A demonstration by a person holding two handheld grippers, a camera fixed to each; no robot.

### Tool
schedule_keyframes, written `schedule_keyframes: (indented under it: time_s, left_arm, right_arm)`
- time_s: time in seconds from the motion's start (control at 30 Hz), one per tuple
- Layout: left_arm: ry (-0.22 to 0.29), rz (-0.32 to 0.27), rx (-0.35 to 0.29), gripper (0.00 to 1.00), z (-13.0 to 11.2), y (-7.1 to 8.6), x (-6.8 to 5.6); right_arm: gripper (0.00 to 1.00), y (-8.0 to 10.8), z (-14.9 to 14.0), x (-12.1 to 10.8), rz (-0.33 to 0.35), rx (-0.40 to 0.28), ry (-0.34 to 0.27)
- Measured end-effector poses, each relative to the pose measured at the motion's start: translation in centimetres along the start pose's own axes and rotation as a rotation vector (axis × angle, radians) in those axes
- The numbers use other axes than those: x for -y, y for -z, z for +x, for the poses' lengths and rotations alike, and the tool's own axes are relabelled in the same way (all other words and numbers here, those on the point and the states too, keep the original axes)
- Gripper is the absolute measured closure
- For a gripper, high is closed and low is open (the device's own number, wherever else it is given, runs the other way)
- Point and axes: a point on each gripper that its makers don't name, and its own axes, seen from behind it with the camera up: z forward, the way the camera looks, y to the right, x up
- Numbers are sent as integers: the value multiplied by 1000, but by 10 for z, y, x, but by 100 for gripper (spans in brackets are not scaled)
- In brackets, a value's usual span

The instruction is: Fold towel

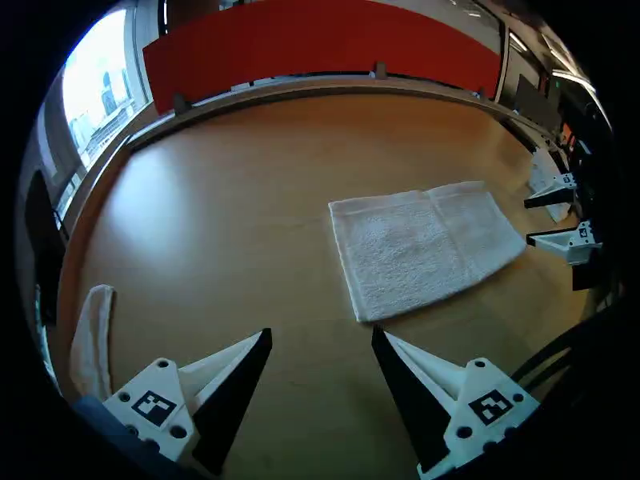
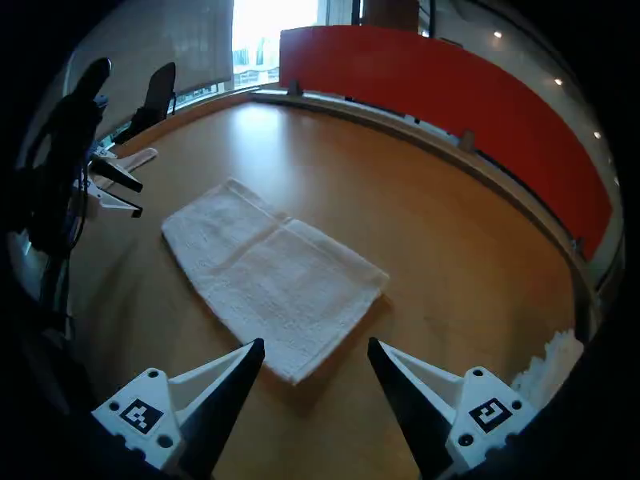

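Observation:
A white towel (image 1: 424, 244) lies flat on the wooden table (image 1: 240, 200), folded into a rectangle with a seam across it. My left gripper (image 1: 322, 346) is open just short of the towel's near corner, with nothing between its fingers. The right gripper (image 1: 530, 216) appears open at the towel's far right edge. In the right gripper view, the same towel (image 2: 272, 272) lies ahead, and my right gripper (image 2: 314, 356) hovers open over its near corner. The left gripper (image 2: 140, 200) shows farther off at the left, open, beyond the towel.
A red partition (image 1: 320, 44) runs along the table's far edge. Another white cloth (image 1: 90, 340) lies at the left edge in the left gripper view, and a white cloth (image 2: 552, 364) sits at the right in the right gripper view. Dark chairs (image 2: 156, 96) stand by the window.

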Motion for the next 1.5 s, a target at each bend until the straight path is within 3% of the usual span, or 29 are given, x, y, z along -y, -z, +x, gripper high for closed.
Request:
schedule_keyframes:
  time_s: [0.2,0.67,0.8,0.87,1.13,1.27,1.5]
  left_arm:
    - [15,10,-4,7,-7,8,3]
    - [61,48,-3,7,-29,29,14]
    - [71,59,-1,8,-35,33,17]
    - [75,63,0,7,-37,35,18]
    - [87,71,6,7,-44,40,19]
    - [87,75,8,7,-46,41,20]
    - [90,81,12,7,-50,42,20]
  right_arm:
    - [7,-3,-7,6,28,15,17]
    - [42,-3,-34,12,75,87,13]
    - [44,-3,-39,13,89,104,7]
    - [50,-4,-41,15,97,108,8]
    - [56,-3,-39,12,101,106,17]
    - [64,-3,-38,18,123,102,14]
    - [69,-5,-39,13,112,102,15]
